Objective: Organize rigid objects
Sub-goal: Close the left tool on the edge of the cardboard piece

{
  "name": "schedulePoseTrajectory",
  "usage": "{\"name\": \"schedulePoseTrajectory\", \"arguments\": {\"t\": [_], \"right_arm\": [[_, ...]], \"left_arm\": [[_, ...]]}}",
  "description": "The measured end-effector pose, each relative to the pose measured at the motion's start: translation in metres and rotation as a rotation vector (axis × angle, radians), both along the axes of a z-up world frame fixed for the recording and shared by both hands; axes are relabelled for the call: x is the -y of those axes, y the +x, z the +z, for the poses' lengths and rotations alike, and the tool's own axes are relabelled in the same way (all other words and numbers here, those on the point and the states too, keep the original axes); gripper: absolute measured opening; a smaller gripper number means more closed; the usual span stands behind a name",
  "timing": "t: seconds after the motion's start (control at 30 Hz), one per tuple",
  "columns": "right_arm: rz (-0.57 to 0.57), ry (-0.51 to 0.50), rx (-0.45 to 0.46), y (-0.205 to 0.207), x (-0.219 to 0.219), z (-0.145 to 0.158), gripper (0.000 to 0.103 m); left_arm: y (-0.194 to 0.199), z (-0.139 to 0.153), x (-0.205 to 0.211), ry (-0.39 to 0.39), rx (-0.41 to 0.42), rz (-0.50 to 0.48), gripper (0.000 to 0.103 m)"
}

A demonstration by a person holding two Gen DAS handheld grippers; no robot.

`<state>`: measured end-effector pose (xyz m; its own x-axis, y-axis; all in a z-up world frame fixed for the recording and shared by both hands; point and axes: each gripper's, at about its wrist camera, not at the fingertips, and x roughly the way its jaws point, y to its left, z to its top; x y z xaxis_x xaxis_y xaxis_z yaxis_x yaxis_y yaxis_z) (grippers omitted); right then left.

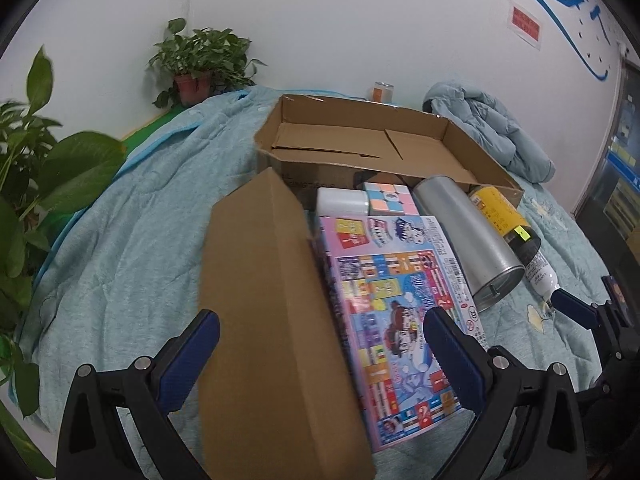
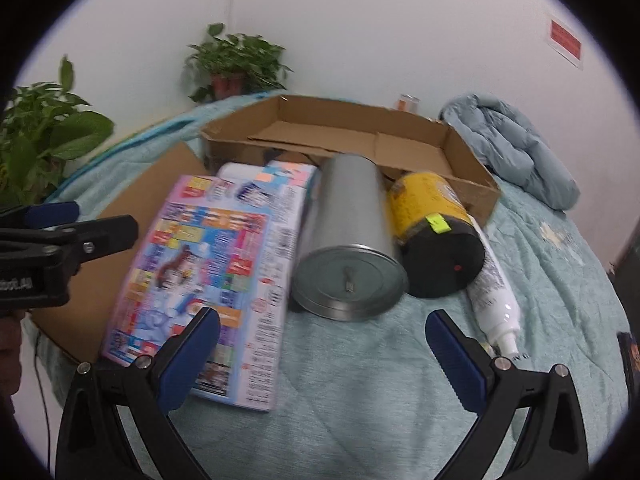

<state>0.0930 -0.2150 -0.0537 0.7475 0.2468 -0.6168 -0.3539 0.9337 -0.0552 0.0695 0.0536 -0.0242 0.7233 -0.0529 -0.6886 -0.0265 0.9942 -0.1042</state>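
An open cardboard box lies on a light blue bedspread. In front of it lie a colourful game box, a silver metal can, a yellow jar with a black lid, a white bottle, a pastel cube and a white box. A brown cardboard flap stands between my left gripper's fingers. My left gripper is open. My right gripper is open and empty, just short of the silver can.
Potted plants stand at the back left and left. A folded blue jacket lies at the right. A small can stands behind the box. The left gripper shows at the left edge of the right wrist view.
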Motion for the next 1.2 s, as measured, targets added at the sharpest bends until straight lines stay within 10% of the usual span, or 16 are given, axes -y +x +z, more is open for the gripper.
{"name": "schedulePoseTrajectory", "arguments": {"t": [0.3, 0.63, 1.2], "right_arm": [[0.425, 0.120, 0.029, -0.040, -0.064, 0.017, 0.102], [0.509, 0.041, -0.106, -0.037, -0.117, 0.006, 0.101], [0.517, -0.005, -0.086, -0.038, -0.130, 0.002, 0.087]], "left_arm": [[-0.014, -0.033, -0.079, -0.249, -0.112, 0.036, 0.102], [-0.014, -0.080, -0.107, -0.629, -0.226, -0.122, 0.090], [-0.032, -0.049, -0.070, -0.406, -0.173, -0.144, 0.085]]}}
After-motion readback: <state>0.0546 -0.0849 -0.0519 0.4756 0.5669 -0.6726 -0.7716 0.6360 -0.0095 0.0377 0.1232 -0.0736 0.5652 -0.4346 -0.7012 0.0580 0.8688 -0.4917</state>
